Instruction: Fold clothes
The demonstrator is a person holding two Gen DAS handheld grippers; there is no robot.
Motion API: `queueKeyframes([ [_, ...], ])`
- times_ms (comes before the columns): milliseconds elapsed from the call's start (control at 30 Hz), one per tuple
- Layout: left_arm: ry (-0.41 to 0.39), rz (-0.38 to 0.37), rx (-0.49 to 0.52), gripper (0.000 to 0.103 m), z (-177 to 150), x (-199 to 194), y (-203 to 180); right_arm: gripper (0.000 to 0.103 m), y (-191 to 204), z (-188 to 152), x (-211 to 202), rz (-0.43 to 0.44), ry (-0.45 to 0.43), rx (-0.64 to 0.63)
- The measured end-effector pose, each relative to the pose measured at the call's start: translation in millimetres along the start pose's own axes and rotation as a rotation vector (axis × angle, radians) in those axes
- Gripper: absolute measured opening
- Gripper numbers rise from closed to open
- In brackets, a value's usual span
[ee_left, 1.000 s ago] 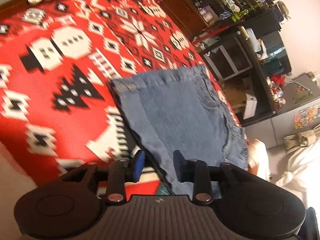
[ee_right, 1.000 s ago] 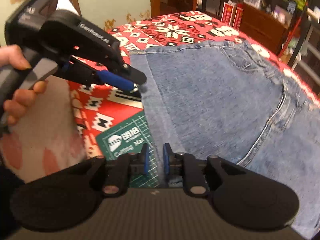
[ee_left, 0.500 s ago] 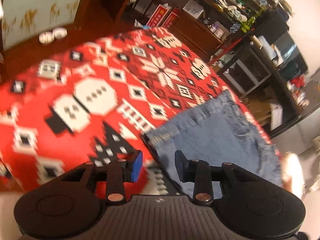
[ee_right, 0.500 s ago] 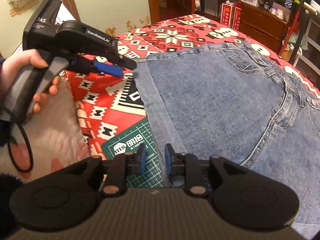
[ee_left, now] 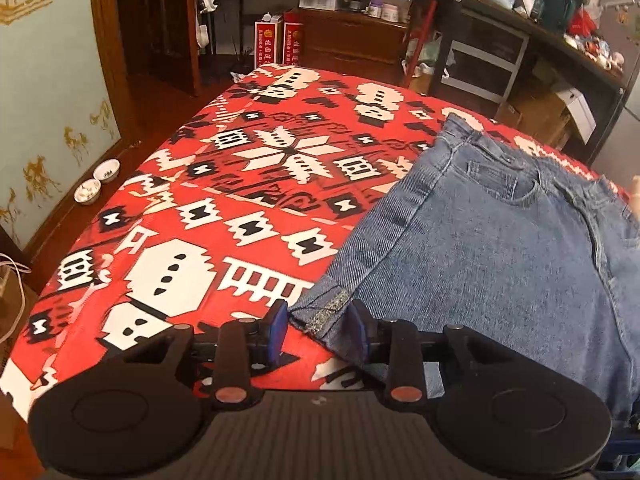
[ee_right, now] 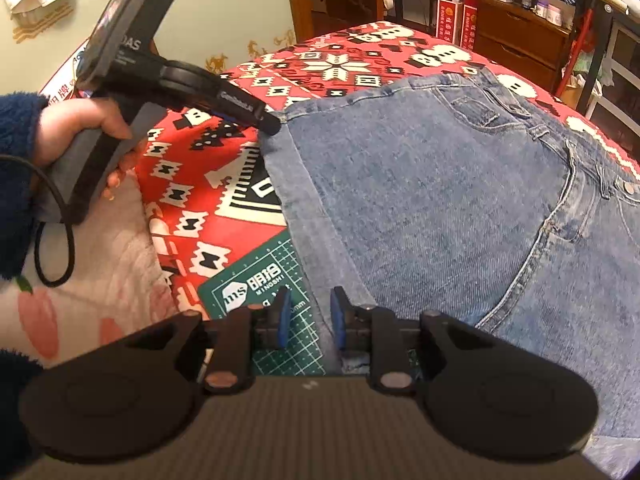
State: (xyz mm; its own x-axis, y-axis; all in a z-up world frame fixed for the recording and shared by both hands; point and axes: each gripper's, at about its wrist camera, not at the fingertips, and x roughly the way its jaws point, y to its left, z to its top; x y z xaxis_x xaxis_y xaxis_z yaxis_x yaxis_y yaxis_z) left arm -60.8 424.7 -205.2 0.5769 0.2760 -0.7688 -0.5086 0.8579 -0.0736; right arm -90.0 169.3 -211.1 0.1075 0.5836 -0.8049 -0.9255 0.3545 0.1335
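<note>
A cluttered room of dark shelves and drawers lies behind the table, which wears a red patterned cloth with a green cutting mat peeking out at its near edge. Your jeans lie flat on the right half of the table, waistband and pockets to the right, apparently already doubled, with a hemmed edge running near to far down the left side. Your left tongs stand released, straddling the far corner of that hemmed edge at cloth level; your right tongs are likewise released, set around the near corner of the same edge over the mat. Neither grips yet. If you mean to take this edge over for another fold, slide each lower finger under every layer before you clench, so no layer stays behind. Take both corners at matching depth, lift them together, and keep the edge taut between your hands so the denim turns over square.
</note>
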Motion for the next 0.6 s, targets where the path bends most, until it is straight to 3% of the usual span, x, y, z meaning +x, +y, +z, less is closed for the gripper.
queueKeyframes([
  [67,0.001,-0.003,0.016,0.025,1.3,0.0,0.7,0.025,-1.4,-0.3,0.1,0.002,-0.001,0.008],
  [133,-0.01,0.05,0.104,0.015,0.5,-6.1,-14.8,0.025,-2.8,-0.6,-0.3,0.002,-0.004,0.014],
  [233,-0.035,0.123,0.228,0.011,-8.1,-10.0,-30.5,0.025,-4.8,-1.1,-0.9,0.003,-0.008,0.024],
  [433,-0.021,0.112,0.159,0.012,-3.2,-7.6,-16.7,0.025,-8.8,-2.0,-3.6,0.005,-0.015,0.04],
  [600,-0.019,0.145,0.174,0.007,-1.8,-11.5,-19.7,0.025,-13.3,-3.0,-9.4,-0.014,-0.034,0.058],
])
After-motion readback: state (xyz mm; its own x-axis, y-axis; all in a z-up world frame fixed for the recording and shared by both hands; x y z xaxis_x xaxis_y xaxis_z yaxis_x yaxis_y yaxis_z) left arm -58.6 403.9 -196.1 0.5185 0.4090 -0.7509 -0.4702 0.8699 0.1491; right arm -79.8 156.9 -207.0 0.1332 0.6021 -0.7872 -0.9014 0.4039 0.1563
